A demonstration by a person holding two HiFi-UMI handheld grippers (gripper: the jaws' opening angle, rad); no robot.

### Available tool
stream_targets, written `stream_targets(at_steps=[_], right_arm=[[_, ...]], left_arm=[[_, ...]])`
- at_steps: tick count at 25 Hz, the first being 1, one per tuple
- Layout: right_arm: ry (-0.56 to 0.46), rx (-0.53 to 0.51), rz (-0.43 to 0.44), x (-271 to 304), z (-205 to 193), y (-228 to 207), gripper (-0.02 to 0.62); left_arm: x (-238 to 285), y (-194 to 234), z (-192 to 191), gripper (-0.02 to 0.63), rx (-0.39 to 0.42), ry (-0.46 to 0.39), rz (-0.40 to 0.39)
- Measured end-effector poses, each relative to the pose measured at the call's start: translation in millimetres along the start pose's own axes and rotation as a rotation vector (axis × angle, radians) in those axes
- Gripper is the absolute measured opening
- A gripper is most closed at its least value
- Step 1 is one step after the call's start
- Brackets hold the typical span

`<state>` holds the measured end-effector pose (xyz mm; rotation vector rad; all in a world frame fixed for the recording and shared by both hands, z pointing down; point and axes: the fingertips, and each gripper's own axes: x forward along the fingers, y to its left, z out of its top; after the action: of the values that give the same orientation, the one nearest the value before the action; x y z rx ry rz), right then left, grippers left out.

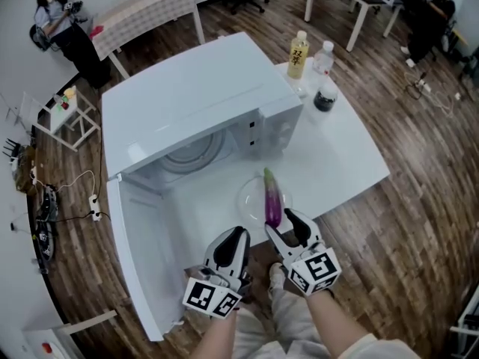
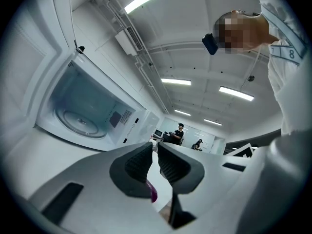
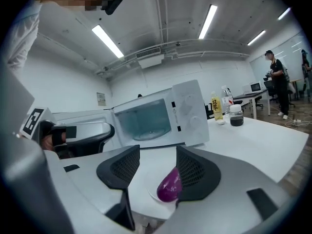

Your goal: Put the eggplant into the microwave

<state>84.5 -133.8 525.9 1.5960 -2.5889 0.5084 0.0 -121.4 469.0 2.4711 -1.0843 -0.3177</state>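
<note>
Counter (image 1: 340, 163): white, carrying open microwave (image 1: 194, 96), eggplant (image 1: 272, 200), bottles (image 1: 298, 54).
Room: wooden floor (image 1: 419, 215), desks (image 1: 150, 10).
Left gripper (image 1: 238, 235): pressed together, empty.
Right gripper (image 1: 287, 226): spread, eggplant's end between.

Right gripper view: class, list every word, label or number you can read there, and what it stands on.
Yellow drink bottle: dark characters on its label, too small to read.
Pale wall notice: too small to read.
White microwave, control panel: no legible print.
So no text can be quoted.
</note>
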Motion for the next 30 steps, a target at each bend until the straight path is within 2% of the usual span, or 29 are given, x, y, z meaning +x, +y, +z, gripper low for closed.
stream_targets(at_steps=[5, 11, 24, 30], right_arm=[[0.094, 0.001, -0.108, 8, -22, -14, 0.256], [0.194, 0.011, -0.195, 17, -49, -26, 0.268], [0.309, 0.022, -0.264, 26, -79, -35, 0.267], [0.311, -0.036, -0.246, 25, -77, -36, 0.243]], left_arm=[[-1, 5, -5, 0.026, -0.009, 0.014, -0.001], [-3, 12, -8, 0.026, -0.022, 0.017, 0.009], [1, 23, -12, 0.027, -0.032, 0.028, 0.024], [2, 24, -17, 0.026, -0.031, 0.035, 0.028]])
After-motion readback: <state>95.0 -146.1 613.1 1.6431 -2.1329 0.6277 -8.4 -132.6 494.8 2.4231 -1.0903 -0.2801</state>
